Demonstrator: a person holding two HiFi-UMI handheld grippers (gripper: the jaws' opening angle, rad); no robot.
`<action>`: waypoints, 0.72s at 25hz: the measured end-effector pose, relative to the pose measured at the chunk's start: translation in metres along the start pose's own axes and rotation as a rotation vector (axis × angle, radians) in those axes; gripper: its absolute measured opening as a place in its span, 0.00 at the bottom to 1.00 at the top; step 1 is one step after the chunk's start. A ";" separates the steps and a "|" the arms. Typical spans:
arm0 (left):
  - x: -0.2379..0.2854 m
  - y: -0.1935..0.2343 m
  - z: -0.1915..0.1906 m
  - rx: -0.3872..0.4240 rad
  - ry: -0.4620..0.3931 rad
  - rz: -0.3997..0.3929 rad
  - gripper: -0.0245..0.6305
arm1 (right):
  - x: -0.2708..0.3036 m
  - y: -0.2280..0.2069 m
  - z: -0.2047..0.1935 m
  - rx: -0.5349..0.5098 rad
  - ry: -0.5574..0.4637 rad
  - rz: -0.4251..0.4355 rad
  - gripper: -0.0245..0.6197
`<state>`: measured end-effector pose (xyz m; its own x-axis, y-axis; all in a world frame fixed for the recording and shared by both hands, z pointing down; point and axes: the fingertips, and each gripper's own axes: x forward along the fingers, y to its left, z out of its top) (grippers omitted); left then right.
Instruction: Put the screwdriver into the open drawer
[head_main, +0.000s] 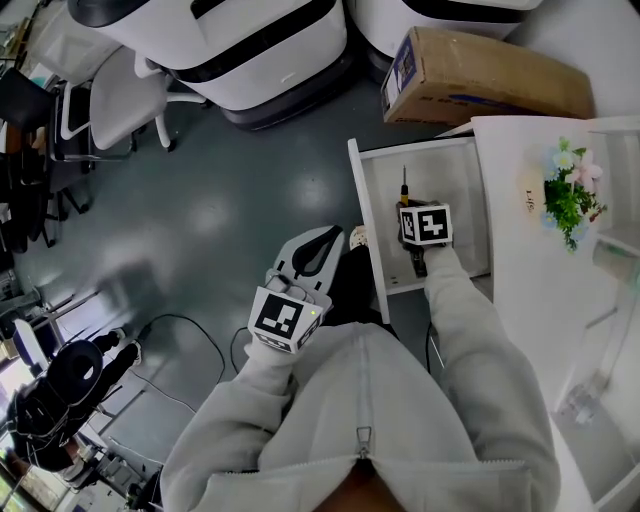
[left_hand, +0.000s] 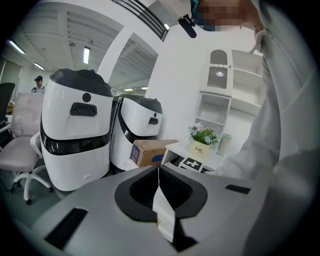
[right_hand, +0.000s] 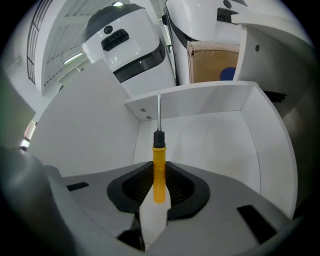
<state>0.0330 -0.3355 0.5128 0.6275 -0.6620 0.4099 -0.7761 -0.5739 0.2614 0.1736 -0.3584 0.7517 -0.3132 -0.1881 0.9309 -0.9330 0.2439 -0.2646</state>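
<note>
the right gripper (right_hand: 159, 169) has its jaws drawn in narrow on the yellow handle of the screwdriver (right_hand: 158, 150), pads pressing it from either side. the tool's long axis runs straight out along the line the jaws point: handle in the grip, black collar and metal shaft ahead, tip leading. the open drawer (right_hand: 210, 102) lies directly ahead of and below that tip. in the right gripper view the shaft is framed by the drawer's white walls and bare floor, and in the head view the gripper hangs over the drawer's inside, pointing steeply down. whether the tip touches the floor is hard to judge; it looks just short of it. the left gripper (left_hand: 159, 175) is closed on nothing (its jaws meet edge to edge) and sits left of the drawer's front, apart from the tool, so the right hand is the one placed to finish. as i read it, the coming move wants the tool lowered and laid flatter along the drawer floor before the jaws let go; released this steep, it could topple against a wall.
</note>
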 end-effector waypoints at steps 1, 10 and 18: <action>0.000 0.001 -0.001 -0.002 0.001 0.003 0.07 | 0.004 -0.003 0.000 0.000 0.003 -0.009 0.17; -0.007 0.011 -0.012 -0.039 0.016 0.044 0.07 | 0.022 -0.008 0.001 0.013 0.032 -0.033 0.17; -0.005 0.011 -0.017 -0.055 0.027 0.051 0.07 | 0.032 -0.010 0.002 0.042 0.048 -0.034 0.18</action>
<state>0.0201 -0.3302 0.5281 0.5854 -0.6763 0.4471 -0.8100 -0.5116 0.2866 0.1723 -0.3685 0.7836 -0.2731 -0.1491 0.9504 -0.9500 0.1975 -0.2420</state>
